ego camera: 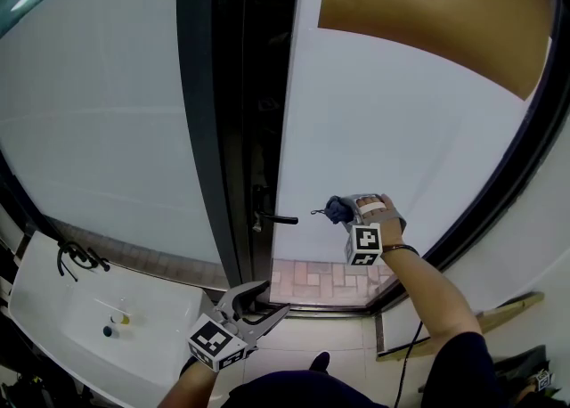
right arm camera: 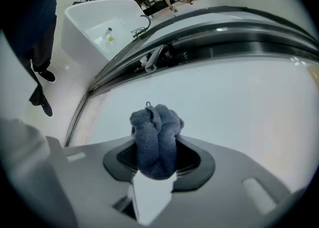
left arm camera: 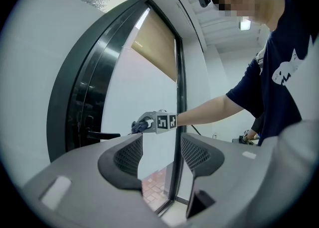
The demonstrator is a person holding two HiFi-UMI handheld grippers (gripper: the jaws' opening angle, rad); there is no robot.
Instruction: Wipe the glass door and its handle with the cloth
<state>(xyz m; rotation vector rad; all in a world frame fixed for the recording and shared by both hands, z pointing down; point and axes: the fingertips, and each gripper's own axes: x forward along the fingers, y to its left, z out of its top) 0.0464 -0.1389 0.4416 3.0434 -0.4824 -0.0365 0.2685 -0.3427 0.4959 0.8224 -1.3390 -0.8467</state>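
While the left gripper [ego camera: 261,302] hangs low with its jaws spread and nothing between them, the black door handle [ego camera: 280,218] juts just left of the blue cloth [ego camera: 337,209], bunched and pinched in the right gripper [ego camera: 349,210] close to the frosted glass door [ego camera: 401,130].

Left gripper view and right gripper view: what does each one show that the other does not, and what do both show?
Only the left gripper view shows the person's forearm, a ceiling light, and the left gripper with its tongs apart and empty. Only the right gripper view shows the white sink. Both show the glass door and the blue cloth clamped in the right gripper.
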